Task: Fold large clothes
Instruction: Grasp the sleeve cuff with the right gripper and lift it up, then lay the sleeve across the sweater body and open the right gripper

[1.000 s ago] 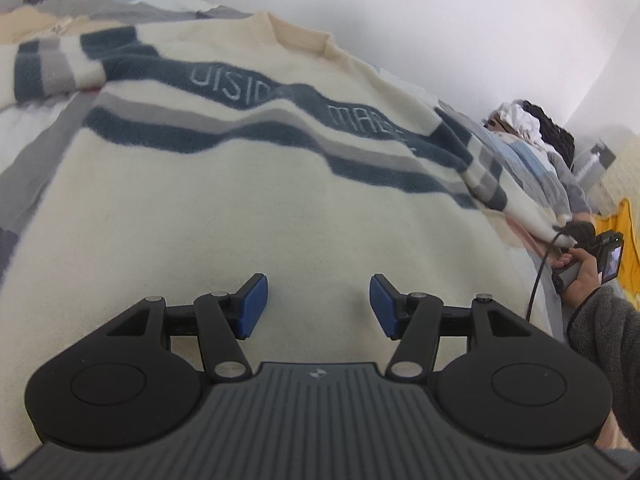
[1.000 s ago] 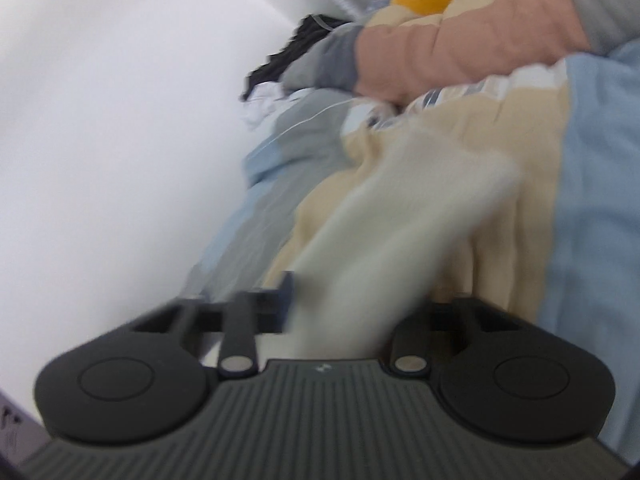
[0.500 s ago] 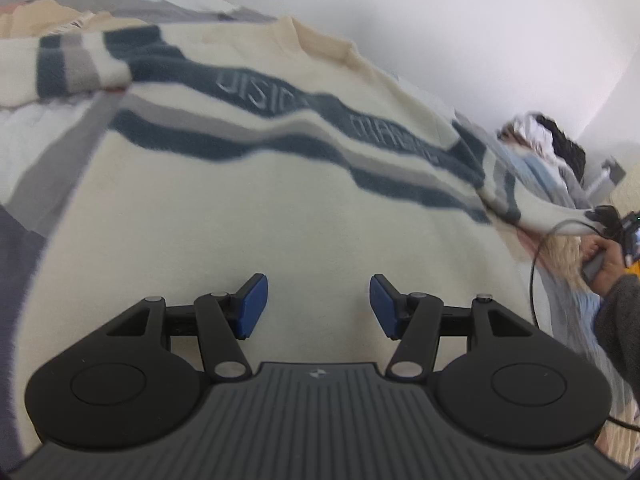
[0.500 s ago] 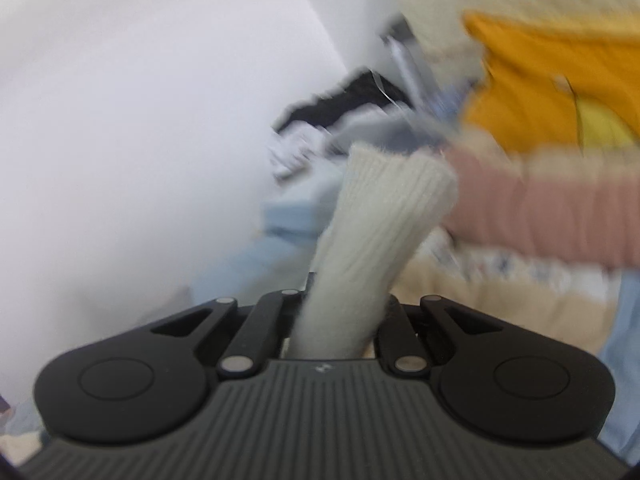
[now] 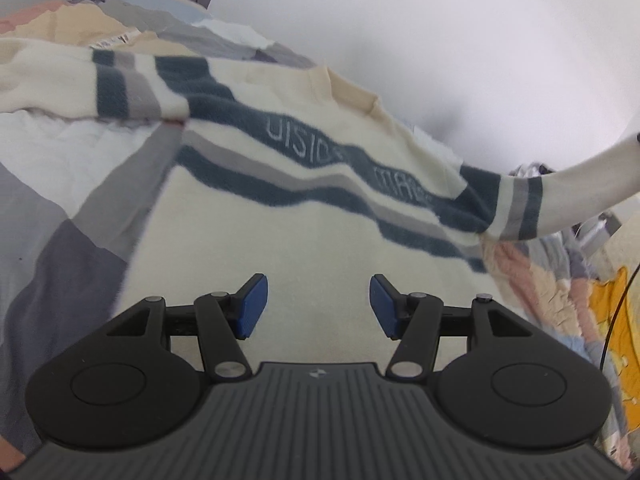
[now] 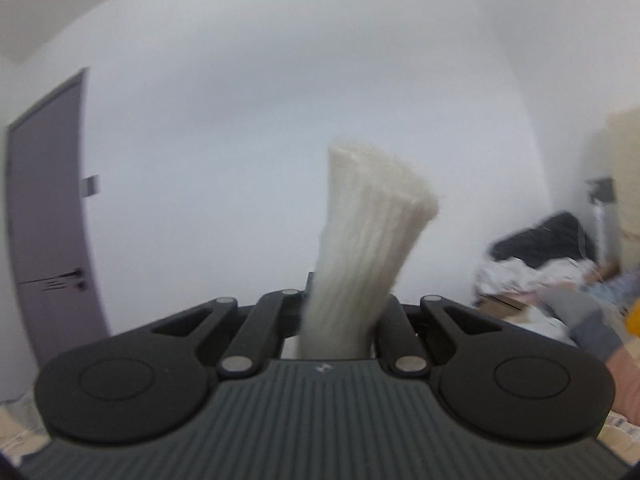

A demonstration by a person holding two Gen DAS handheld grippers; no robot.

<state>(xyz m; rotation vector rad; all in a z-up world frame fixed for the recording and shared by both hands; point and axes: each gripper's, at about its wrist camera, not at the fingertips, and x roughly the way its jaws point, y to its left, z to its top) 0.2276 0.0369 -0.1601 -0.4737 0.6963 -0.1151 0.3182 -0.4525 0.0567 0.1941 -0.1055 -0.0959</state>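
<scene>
A cream sweater (image 5: 304, 240) with dark blue and grey stripes and pale lettering lies spread flat on the bed. My left gripper (image 5: 316, 306) is open and empty, low over the sweater's lower body. The sweater's right sleeve (image 5: 560, 196) is lifted off the bed and stretches up to the right edge of the left wrist view. My right gripper (image 6: 340, 320) is shut on the ribbed cream sleeve cuff (image 6: 372, 240), which sticks up between the jaws. The right gripper points at the white wall.
A patchwork bedcover (image 5: 60, 232) in grey, white and beige lies under the sweater. A yellow cloth (image 5: 616, 320) lies at the right. A pile of dark and white clothes (image 6: 540, 256) sits by the wall. A grey door (image 6: 44, 220) stands on the left.
My right gripper has swung up and away from the bed with the cuff, so the right sleeve now hangs in the air. My left gripper has drifted left over the sweater, still open.
</scene>
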